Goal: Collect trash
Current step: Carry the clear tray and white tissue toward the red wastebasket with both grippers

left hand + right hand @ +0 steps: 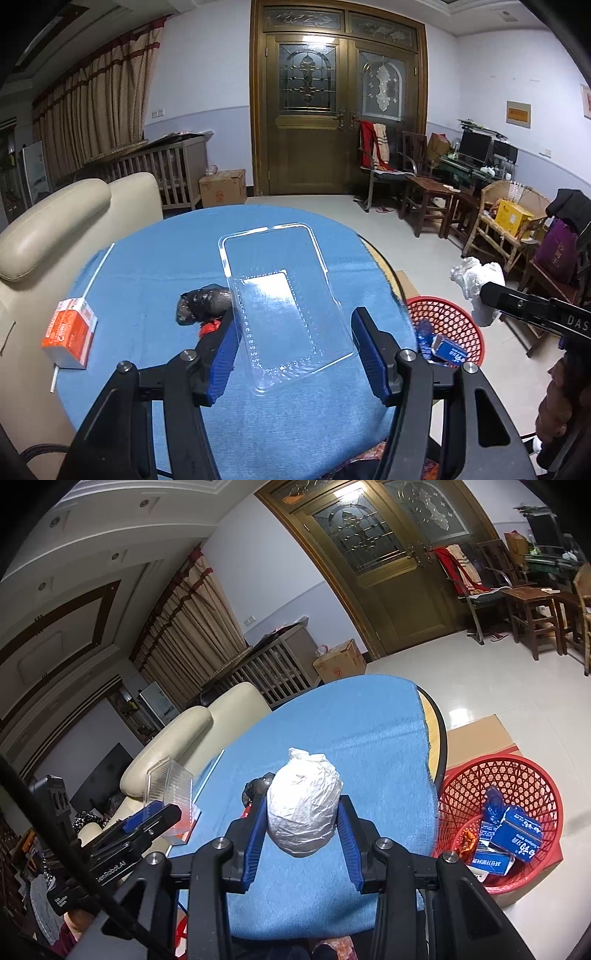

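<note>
A crumpled white wad (303, 805) is gripped between the blue pads of the right claw (302, 830), held above the blue-clothed counter (369, 738). A clear plastic tray (284, 302) is clamped between the pads of the left claw (293, 354), lifted over the same counter. The carrying step appears to be in hand: both pieces are judged ready for the red basket (532, 775) standing on the floor off the counter's right edge. Each claw would need to be swung past that edge and opened over the basket. A black bag lump (205, 302) and an orange carton (70, 334) remain near the left edge.
</note>
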`<state>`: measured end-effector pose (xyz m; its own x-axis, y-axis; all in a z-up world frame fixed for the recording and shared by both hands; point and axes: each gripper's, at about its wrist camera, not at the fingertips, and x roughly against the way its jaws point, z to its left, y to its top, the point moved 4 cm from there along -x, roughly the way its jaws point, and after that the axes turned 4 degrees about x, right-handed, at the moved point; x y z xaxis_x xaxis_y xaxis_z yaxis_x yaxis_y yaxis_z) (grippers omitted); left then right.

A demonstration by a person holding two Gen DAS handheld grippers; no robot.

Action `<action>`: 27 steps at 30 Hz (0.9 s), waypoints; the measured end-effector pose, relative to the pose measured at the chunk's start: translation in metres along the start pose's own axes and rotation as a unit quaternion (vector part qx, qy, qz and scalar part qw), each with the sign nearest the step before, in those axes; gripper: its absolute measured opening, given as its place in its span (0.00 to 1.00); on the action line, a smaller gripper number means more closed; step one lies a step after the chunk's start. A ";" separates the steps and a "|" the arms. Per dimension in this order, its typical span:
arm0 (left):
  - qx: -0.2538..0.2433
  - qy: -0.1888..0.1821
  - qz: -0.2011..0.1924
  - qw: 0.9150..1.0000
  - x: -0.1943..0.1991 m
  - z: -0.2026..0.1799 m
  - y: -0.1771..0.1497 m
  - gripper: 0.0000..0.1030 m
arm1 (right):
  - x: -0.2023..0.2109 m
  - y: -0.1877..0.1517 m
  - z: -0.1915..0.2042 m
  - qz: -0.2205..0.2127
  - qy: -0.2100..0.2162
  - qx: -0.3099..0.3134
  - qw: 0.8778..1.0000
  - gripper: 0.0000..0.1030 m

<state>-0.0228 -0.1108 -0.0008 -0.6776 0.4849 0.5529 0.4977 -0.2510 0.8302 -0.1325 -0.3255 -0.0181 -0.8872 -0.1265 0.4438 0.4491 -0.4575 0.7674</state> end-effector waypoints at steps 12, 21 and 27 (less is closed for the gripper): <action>-0.028 0.070 0.000 0.997 -0.004 0.008 -0.005 0.61 | -0.010 -0.003 0.009 0.011 -0.001 0.012 1.000 0.39; -0.039 0.080 0.007 0.996 -0.009 0.003 -0.006 0.61 | -0.012 -0.006 0.002 0.014 -0.005 0.005 1.000 0.39; -0.048 0.086 0.010 0.995 -0.012 0.003 -0.007 0.61 | -0.012 -0.008 0.000 0.016 -0.007 0.000 1.000 0.39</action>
<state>-0.0164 -0.1126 -0.0131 -0.7543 0.3307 0.5671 0.4644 -0.3418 0.8170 -0.1254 -0.3205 -0.0298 -0.8704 -0.1297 0.4749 0.4780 -0.4539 0.7520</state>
